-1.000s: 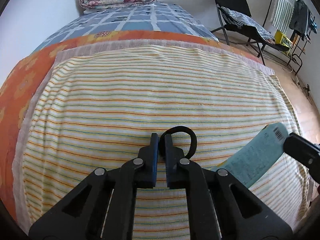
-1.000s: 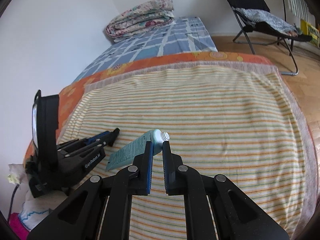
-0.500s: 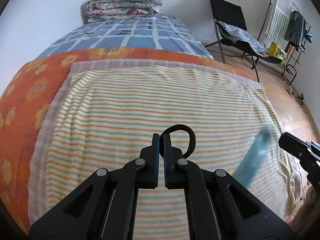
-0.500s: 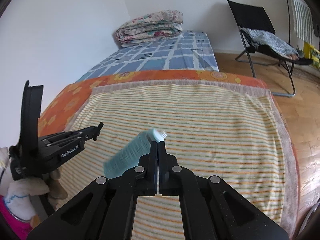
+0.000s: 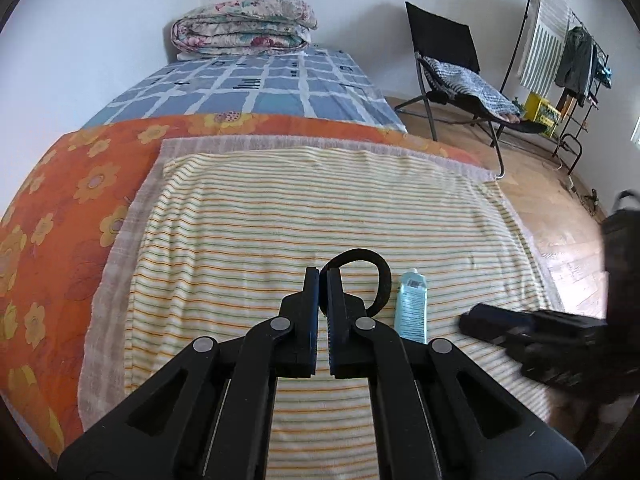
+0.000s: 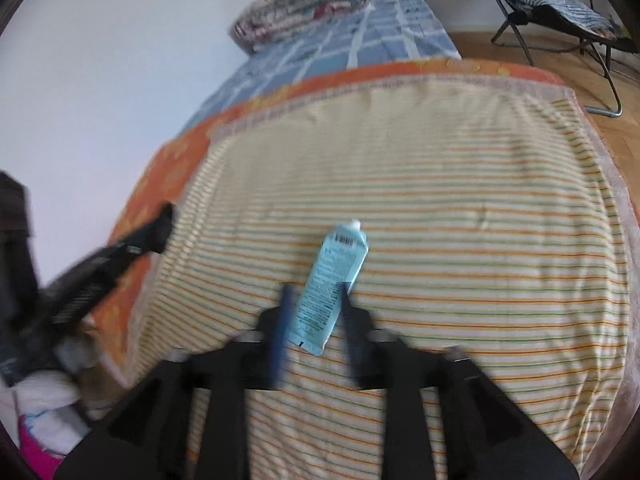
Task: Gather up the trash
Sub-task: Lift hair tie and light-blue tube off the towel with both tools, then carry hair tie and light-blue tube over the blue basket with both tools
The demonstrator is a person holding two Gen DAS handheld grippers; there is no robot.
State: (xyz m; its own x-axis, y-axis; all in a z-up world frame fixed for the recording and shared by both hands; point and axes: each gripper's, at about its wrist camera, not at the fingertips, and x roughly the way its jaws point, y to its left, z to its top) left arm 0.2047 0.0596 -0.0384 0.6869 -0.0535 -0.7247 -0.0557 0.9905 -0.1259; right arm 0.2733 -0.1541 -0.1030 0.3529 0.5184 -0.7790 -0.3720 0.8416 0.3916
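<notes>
My left gripper (image 5: pixel 323 276) is shut on a black elastic loop (image 5: pixel 382 280), which curls up and to the right of the fingertips, above the striped blanket (image 5: pixel 280 220). A light blue tube (image 6: pixel 336 276) with a white nozzle lies flat on the blanket, nozzle pointing away. My right gripper (image 6: pixel 315 292) hangs over the tube's near end with its jaws opening; the tube sits between them and the pads do not press it. In the left wrist view the tube (image 5: pixel 412 308) lies just right of the loop, with the right gripper (image 5: pixel 520 332) blurred further right.
The bed carries an orange flowered sheet (image 5: pixel 60 200), a blue checked cover (image 5: pixel 256 88) and a folded quilt (image 5: pixel 244 26) at the far end. A black folding chair (image 5: pixel 452 64) and a drying rack (image 5: pixel 560 52) stand on the wooden floor (image 5: pixel 552 208) to the right. White and pink items (image 6: pixel 44 412) sit near the bed's left corner.
My right gripper, which held the tube by its neck, has opened and the tube now lies on the blanket. My left gripper has lifted away from the blanket with the black loop.
</notes>
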